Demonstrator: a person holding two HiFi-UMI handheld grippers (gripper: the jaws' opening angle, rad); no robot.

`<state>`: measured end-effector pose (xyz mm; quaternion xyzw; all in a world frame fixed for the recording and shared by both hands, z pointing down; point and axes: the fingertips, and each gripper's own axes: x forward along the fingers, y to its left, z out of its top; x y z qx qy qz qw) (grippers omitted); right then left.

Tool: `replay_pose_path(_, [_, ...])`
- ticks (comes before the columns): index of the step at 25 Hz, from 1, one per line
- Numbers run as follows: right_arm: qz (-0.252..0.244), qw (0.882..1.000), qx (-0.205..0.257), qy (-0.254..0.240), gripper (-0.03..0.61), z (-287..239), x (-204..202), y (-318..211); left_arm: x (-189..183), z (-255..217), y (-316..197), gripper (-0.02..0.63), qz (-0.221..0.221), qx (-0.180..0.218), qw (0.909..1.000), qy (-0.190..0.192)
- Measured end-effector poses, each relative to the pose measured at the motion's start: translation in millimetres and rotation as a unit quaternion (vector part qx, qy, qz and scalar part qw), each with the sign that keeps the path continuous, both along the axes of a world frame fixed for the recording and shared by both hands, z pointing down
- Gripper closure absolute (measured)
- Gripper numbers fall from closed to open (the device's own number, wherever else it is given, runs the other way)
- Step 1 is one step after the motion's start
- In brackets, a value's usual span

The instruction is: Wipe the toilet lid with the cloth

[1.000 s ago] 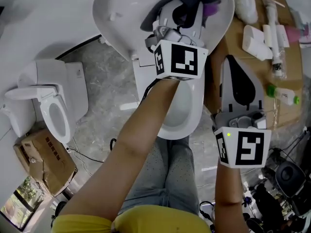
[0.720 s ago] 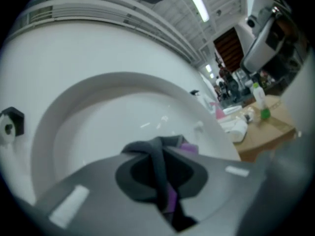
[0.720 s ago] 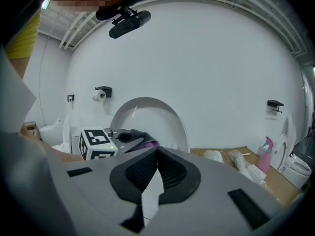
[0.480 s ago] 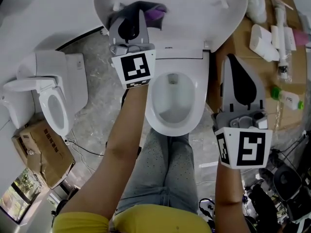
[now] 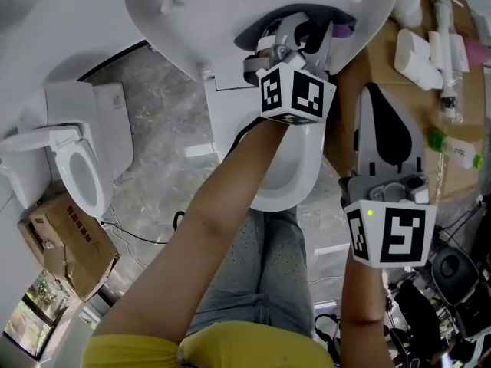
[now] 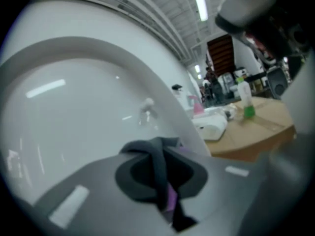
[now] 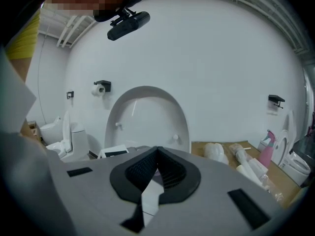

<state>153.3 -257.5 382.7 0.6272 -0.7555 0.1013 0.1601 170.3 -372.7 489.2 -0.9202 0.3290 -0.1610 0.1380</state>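
Grey and purple cloth point(image 6: 158, 163) is pinched in the left gripper's point(image 5: 295, 29) jaws, against the inner face of the raised white lid point(image 5: 192, 14), right of its middle in the head view. Below it the bowl point(image 5: 288, 179) stands open. The right gripper point(image 7: 156, 154), jaws pressed together and empty, hovers over cardboard point(image 5: 381, 48).

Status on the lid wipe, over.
Left hand-held gripper shut on cloth, at raised toilet lid. Right hand-held gripper shut, empty, off to the side. Nothing in the way.
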Motion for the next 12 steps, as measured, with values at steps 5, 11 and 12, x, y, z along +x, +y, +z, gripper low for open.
replay_pose_path(5, [0.003,1.000,-0.007,0.004,0.563,5.5,4.0,7.9,-4.8,18.2,3.9,0.595,0.023,-0.005,0.9996,-0.012])
replay_pose_path(11, [-0.002,1.000,-0.002,-0.005,0.563,7.1,0.7,10.6,-110.9,52.6,-8.2,0.595,-0.042,-0.013,0.9970,-0.063])
replay_pose_path(12, [-0.005,1.000,-0.002,-0.006,0.563,7.6,-0.9,11.2,-130.6,58.9,-10.5,0.595,-0.061,-0.018,0.9956,-0.069])
